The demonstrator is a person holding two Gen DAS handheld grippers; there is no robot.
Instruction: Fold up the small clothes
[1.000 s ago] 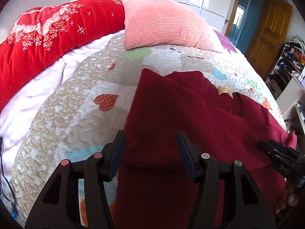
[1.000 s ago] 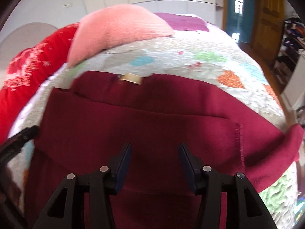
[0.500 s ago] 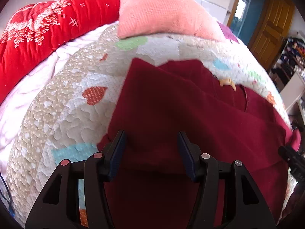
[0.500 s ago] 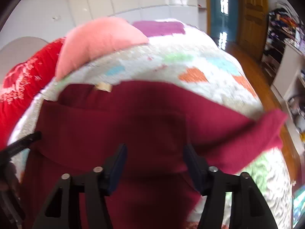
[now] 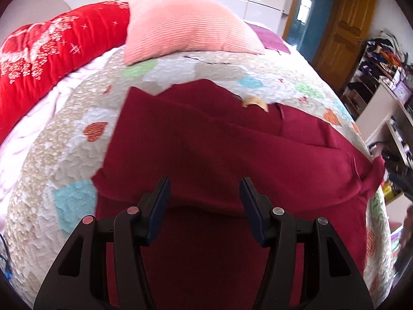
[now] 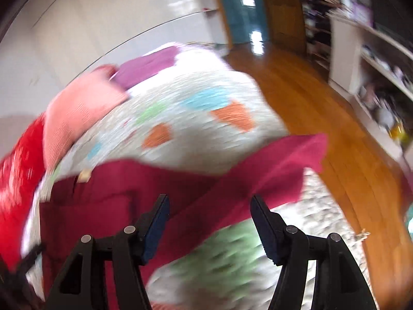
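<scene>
A dark red garment [image 5: 206,149] lies spread on the quilted bed, its neck label [image 5: 254,102] at the far edge and one sleeve folded across the body. My left gripper [image 5: 204,199] is open and empty, hovering over the garment's middle. In the blurred right wrist view, my right gripper [image 6: 209,219] is open and empty over the garment's other sleeve [image 6: 258,178], which stretches out to the right towards the bed's edge. The garment body [image 6: 85,206] lies to the left of it.
A pink ribbed pillow [image 5: 185,28] and a red quilt [image 5: 51,51] lie at the head of the bed. The heart-patterned bedspread [image 5: 51,180] surrounds the garment. The wooden floor [image 6: 322,103] and cluttered shelves [image 6: 374,64] are to the right of the bed.
My right gripper has swung right, from over the garment's body to over the outstretched sleeve near the bed's edge. My left gripper has shifted slightly over the garment. Both stay open.
</scene>
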